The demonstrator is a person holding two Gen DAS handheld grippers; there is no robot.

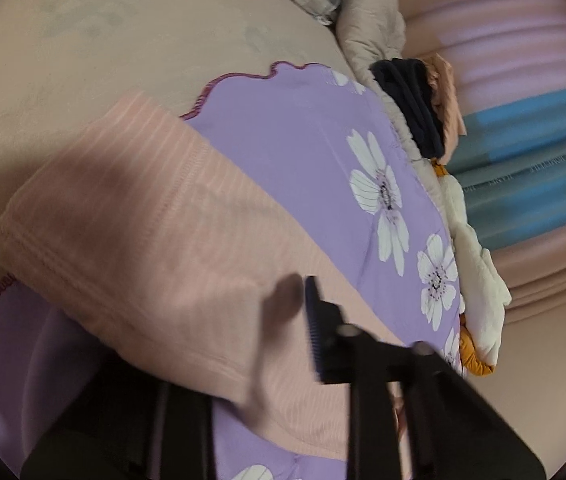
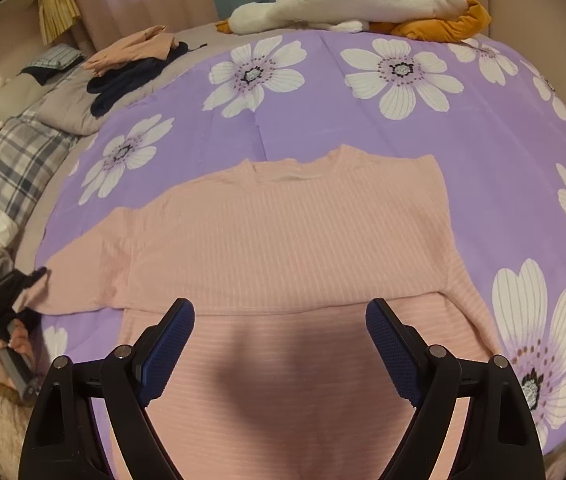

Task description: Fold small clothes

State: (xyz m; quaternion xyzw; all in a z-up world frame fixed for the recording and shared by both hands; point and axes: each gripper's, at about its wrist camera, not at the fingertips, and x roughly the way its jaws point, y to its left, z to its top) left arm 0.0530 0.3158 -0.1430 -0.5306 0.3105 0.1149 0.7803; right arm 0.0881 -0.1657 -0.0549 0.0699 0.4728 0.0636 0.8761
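A pink ribbed sweater [image 2: 283, 240] lies flat on a purple floral blanket [image 2: 363, 128], neck away from me, its right sleeve folded in across the body. My right gripper [image 2: 279, 344] is open and empty just above the sweater's lower half. My left gripper [image 2: 23, 284] is at the cuff of the left sleeve [image 2: 83, 276] and seems shut on it. In the blurred left wrist view the sleeve [image 1: 143, 240] is lifted over one visible finger [image 1: 315, 328]; the other finger is hidden under the cloth.
A folded peach and navy clothes pile [image 2: 135, 64] sits at the back left. A white and orange plush toy [image 2: 363, 0] lies at the far blanket edge. Plaid pillows [image 2: 23, 160] and bedding lie to the left. Curtains [image 1: 523, 160] hang beyond the bed.
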